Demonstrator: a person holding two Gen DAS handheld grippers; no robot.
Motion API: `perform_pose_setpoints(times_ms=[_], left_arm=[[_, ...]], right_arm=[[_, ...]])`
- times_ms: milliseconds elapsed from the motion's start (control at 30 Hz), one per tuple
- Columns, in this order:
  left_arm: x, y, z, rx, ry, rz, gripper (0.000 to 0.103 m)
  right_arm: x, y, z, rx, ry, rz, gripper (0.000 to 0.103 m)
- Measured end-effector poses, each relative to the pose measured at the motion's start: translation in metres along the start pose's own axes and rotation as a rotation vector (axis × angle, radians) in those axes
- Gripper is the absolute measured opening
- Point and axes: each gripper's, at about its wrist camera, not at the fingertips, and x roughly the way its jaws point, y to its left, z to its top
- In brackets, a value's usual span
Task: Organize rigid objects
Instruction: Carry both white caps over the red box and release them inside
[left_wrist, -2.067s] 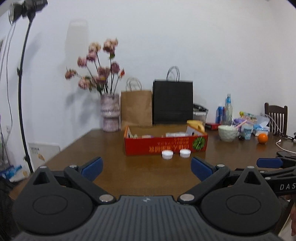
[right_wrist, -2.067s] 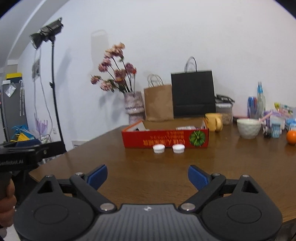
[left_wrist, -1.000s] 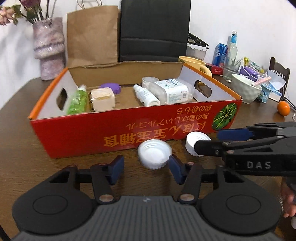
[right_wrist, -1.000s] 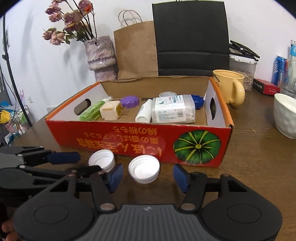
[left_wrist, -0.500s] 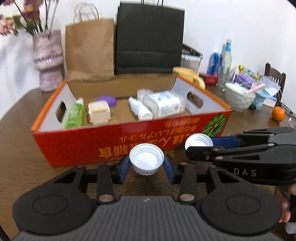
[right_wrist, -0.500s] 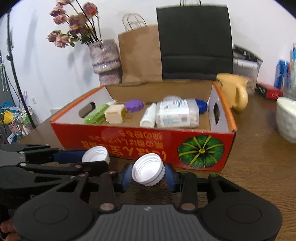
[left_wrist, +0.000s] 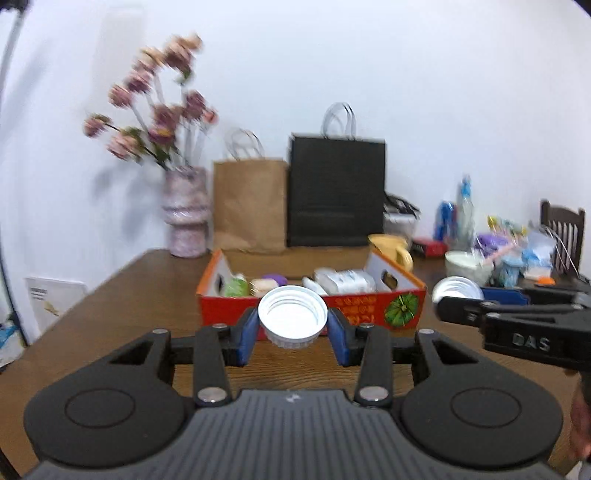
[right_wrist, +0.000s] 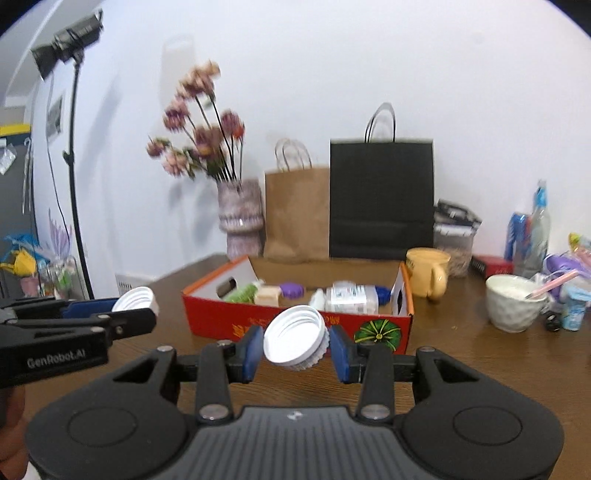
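Behind blurred flowers (left_wrist: 159, 107), each gripper (left_wrist: 291, 326) (right_wrist: 295, 345) clamps a cap.

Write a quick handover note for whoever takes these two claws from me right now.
Left claw: shut on a white lid, held clear of the table.
Right claw: shut on a second white lid, tilted, also off the table.
Red box: ahead on the table, already holding bottles and small items.
Done: both lids picked up.
Left: probably place both lids in the box.
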Motion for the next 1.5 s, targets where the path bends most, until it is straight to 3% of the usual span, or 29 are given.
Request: perform_pose_setpoints(times_ms=[200,467,667,900,1133,1500], left_arm=[[-0.073,-0.002,-0.017,-0.025,-0.138,0.099,0.041],[-0.127,-0.002,-0.034,-0.043,-0.175,0.107,0.041],[-0.143,-0.009,-0.033,-0.016,-0.208,0.094,0.041],[-0.129,-0.007,-0.031,-0.02,-0.198,0.094,0.041],[-0.098,-0.007,-0.017,-0.018,-0.212,0.1,0.041],[0.017,0.009,0.029,-0.076,-0.187,0.054,0.041]], right_arm=[[-0.077,0.022,-0.02,0.003,-0.16,-0.021,0.039],[-0.131,0.039,-0.037,-0.001,-0.193,-0.032,0.039],[-0.149,0.043,-0.041,-0.003,-0.207,-0.041,0.039],[-0.138,0.036,-0.041,0.02,-0.209,-0.052,0.039],[-0.102,0.023,-0.023,0.025,-0.188,-0.053,0.039],[0.01,-0.014,0.031,0.023,-0.147,-0.032,0.039]])
